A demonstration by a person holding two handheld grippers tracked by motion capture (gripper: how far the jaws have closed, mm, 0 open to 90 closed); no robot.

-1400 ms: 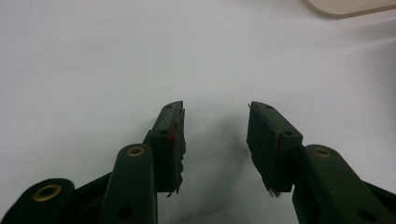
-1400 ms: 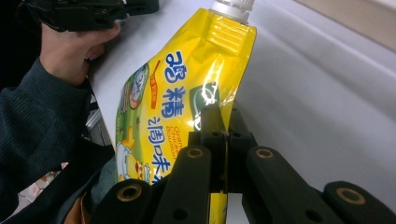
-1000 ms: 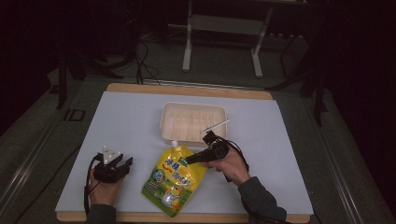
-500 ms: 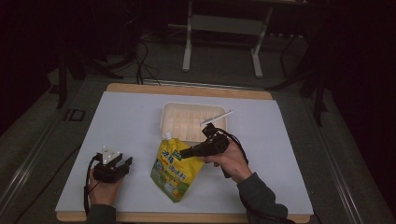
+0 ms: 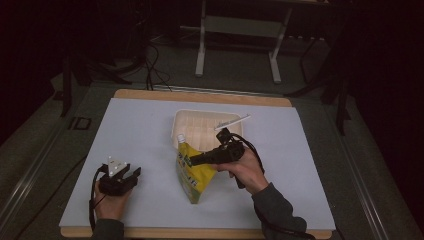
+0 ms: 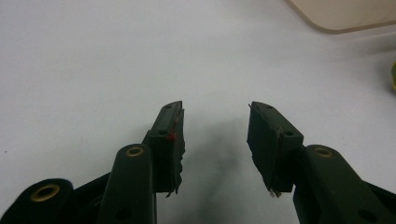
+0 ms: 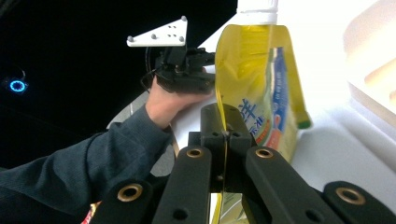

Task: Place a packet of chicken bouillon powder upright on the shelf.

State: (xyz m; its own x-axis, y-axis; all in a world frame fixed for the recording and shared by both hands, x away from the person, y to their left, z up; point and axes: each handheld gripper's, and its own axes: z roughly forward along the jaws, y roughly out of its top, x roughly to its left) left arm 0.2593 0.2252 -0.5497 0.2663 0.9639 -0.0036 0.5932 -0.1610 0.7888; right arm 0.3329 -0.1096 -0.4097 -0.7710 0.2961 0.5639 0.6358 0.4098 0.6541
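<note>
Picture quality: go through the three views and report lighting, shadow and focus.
High view: dim, dark surround, only the white table lit; detail on the yellow pouch soft. Left gripper view: bright, washed-out table, soft shadow under the open left tool. Right gripper view: the right tool and pouch sharp, the pouch's cap overexposed, background black.

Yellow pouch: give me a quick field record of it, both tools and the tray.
pouch: yellow spouted pouch, lifted on edge, white cap toward tray
right tool: right tool shut on the pouch's edge
left tool: left tool open, nothing between its jaws, resting on the white table
tray: cream tray just beyond the pouch
</note>
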